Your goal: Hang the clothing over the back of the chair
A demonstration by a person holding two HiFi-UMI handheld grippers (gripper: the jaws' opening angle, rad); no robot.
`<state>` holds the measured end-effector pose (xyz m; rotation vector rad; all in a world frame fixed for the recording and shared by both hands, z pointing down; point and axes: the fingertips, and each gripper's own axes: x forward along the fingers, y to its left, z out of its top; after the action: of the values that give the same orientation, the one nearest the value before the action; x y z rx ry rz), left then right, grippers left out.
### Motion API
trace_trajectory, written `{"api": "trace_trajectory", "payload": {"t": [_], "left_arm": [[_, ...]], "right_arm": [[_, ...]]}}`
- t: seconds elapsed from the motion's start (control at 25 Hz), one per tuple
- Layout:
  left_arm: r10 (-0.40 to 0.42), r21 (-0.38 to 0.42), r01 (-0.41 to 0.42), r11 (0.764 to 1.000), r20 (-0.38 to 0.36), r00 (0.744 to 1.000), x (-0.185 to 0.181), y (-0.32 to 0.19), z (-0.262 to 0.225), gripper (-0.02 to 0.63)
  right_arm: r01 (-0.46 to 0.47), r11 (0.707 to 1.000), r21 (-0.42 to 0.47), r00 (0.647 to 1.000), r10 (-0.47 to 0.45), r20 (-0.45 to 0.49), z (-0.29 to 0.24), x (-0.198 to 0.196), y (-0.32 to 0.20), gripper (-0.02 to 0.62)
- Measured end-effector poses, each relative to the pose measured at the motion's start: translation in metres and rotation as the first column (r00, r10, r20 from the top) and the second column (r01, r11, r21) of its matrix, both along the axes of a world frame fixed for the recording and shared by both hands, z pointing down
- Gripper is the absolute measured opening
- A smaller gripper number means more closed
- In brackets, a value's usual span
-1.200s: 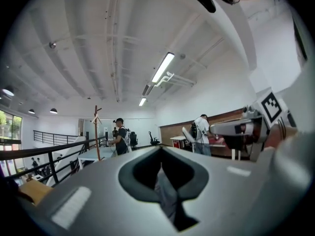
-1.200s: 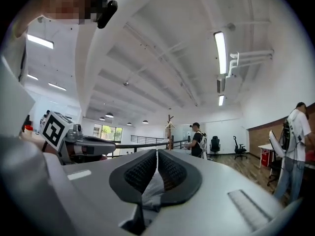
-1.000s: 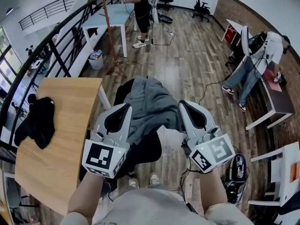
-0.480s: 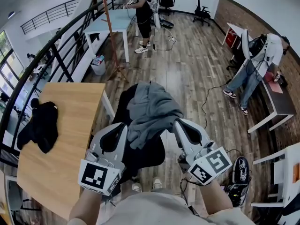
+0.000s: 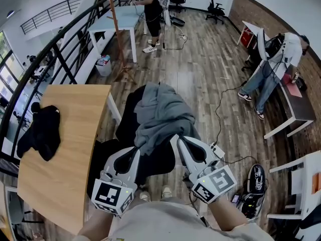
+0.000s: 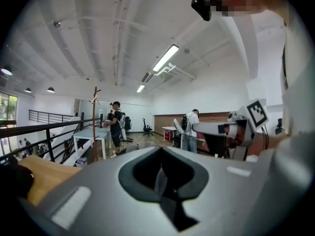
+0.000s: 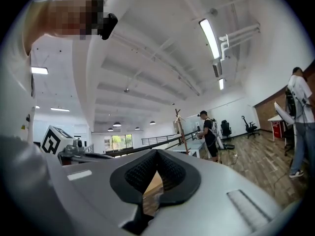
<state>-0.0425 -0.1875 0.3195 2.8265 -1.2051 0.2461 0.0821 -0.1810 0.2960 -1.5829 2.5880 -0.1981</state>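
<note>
Change: the left gripper (image 5: pixel 134 151) and right gripper (image 5: pixel 177 139) have drawn back toward the lower frame and now sit at the garment's hem.
Claws: both have their jaws pressed together.
Around: a wooden table (image 5: pixel 70 149) at left carries a black cloth (image 5: pixel 42 132). A person (image 5: pixel 273 67) stands at the right edge.
Garment: the grey clothing (image 5: pixel 160 114) lies rumpled over the black chair (image 5: pixel 129 107) back, centre frame.

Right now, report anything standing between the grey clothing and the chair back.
Nothing visible does. The grey clothing already lies draped over the black chair back. The wooden table stands off to the side, clear of both.
</note>
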Motion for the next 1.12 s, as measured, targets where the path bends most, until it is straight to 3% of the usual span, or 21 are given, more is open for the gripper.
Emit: {"api": "trace_trajectory", "payload": {"t": [0.32, 1.12], "left_arm": [[-0.005, -0.030, 0.006, 1.000, 0.028, 1.000, 0.000, 0.005, 0.021, 0.002], [0.023, 0.013, -0.024, 1.000, 0.037, 0.999, -0.001, 0.001, 0.002, 0.002]], "right_arm": [[0.054, 0.993, -0.109, 0.997, -0.048, 0.056, 0.033, -0.009, 0.007, 0.002], [0.026, 0.997, -0.075, 1.000, -0.026, -0.007, 0.016, -0.010, 0.006, 0.000]]}}
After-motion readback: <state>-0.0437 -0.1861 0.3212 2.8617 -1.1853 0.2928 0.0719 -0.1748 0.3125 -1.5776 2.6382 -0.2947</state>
